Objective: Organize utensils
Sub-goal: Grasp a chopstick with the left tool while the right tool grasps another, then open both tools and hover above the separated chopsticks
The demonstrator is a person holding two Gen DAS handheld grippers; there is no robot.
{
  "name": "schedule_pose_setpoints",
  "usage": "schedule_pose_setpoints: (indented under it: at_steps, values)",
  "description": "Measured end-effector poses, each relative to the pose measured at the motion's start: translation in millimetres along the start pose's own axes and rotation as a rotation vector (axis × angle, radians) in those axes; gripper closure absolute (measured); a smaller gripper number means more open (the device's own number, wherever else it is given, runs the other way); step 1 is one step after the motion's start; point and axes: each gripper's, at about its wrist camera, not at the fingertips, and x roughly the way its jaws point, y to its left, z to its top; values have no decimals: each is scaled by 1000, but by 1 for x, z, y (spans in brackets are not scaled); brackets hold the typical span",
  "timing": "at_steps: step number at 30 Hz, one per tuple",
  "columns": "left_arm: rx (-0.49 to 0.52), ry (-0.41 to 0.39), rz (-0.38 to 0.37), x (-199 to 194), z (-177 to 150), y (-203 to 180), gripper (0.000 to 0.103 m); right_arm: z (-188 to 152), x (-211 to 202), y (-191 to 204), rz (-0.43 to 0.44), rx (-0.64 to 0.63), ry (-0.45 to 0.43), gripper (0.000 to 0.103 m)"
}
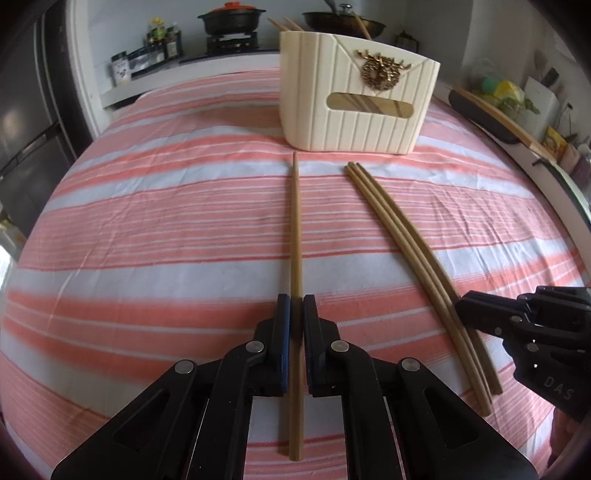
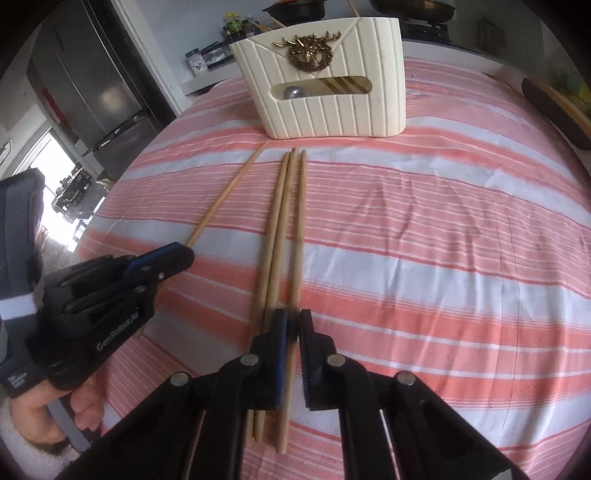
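A single wooden chopstick [image 1: 295, 229] lies on the striped cloth, pointing at the cream utensil holder [image 1: 354, 107]. My left gripper [image 1: 296, 306] is shut on this chopstick near its thick end. Three more chopsticks [image 2: 284, 221] lie side by side to its right. My right gripper [image 2: 292, 321] is shut on the rightmost one [image 2: 301, 206] of the three. The holder [image 2: 325, 99] stands upright beyond the tips, with a gold deer emblem and a window showing utensils inside. The left gripper also shows in the right wrist view [image 2: 177, 258], and the right gripper in the left wrist view [image 1: 476, 314].
The table wears a pink and white striped cloth [image 1: 147, 221]. A dark board with a stick [image 1: 491, 118] lies at the right edge. A stove with pots [image 1: 231, 22] and spice jars stands behind. A fridge [image 2: 96, 85] stands to the left.
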Motion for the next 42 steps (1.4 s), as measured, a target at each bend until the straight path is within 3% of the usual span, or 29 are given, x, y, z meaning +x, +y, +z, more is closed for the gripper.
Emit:
schedule_pose_setpoints:
  at_steps: [6, 14, 16, 18, 20, 23, 27, 36, 42]
  values:
    - [-9, 12, -22, -17, -20, 13, 98, -20, -15, 3, -156, -21, -56, 97]
    - [-15, 11, -25, -49, -60, 32, 96, -93, -71, -40, -362, 39, -101, 97]
    - [-12, 6, -34, -53, -64, 32, 87, -102, -79, -46, -369, 62, -127, 96]
    - [1, 3, -47, -54, -66, 29, 64, -102, -80, -48, -342, 84, -143, 88]
    - [17, 3, -46, -51, -63, 24, 50, -102, -79, -52, -304, 104, -145, 55]
    - [46, 3, -23, -47, -61, 18, 39, -95, -72, -48, -281, 87, -132, 54]
    - [75, 3, 10, -44, -61, 14, 30, -87, -60, -41, -314, 28, -122, 52]
    - [53, 12, 45, -37, -60, 20, 7, -92, -60, -42, -315, 28, -186, 51]
    - [42, 17, 55, -36, -61, 21, 4, -92, -60, -42, -319, 26, -187, 51]
